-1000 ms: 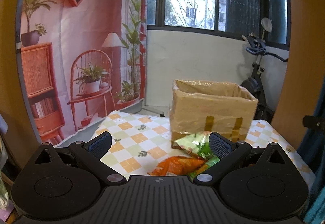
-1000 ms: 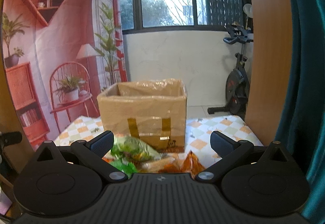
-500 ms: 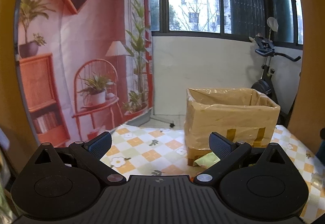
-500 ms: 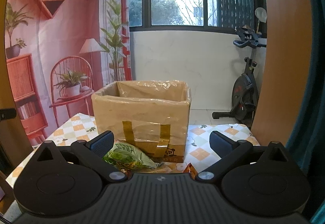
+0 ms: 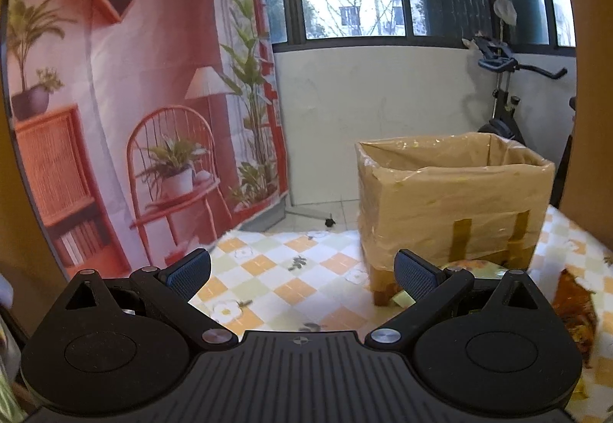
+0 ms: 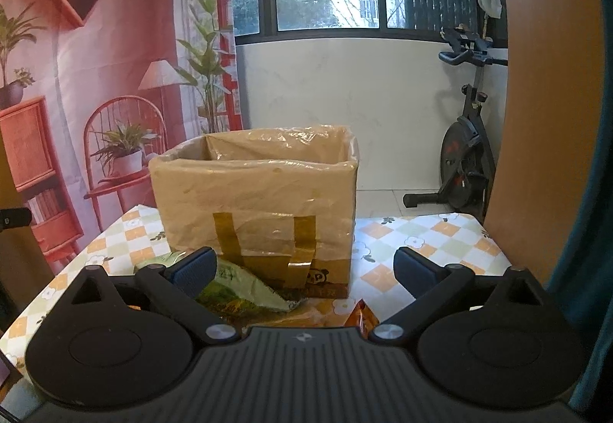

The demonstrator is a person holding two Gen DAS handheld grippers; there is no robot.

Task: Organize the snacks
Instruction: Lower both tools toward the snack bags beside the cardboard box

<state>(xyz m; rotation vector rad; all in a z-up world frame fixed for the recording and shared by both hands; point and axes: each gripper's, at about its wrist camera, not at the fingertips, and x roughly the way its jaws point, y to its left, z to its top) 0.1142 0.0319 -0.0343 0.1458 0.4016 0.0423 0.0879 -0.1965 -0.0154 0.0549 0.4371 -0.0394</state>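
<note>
Jaws of the left gripper (image 5: 302, 271) and right gripper (image 6: 304, 268) are both standing wide, gripping nothing, hovering above the checkered counter (image 6: 421, 243). Crinkled green snack packet (image 6: 237, 283) and orange snack packet (image 5: 576, 308) are lying against the tape-wrapped open cardboard box (image 6: 256, 200).

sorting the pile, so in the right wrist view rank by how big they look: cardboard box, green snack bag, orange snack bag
1. cardboard box
2. green snack bag, partly hidden by a finger
3. orange snack bag, only a corner shows, so its true size is unsure
</note>
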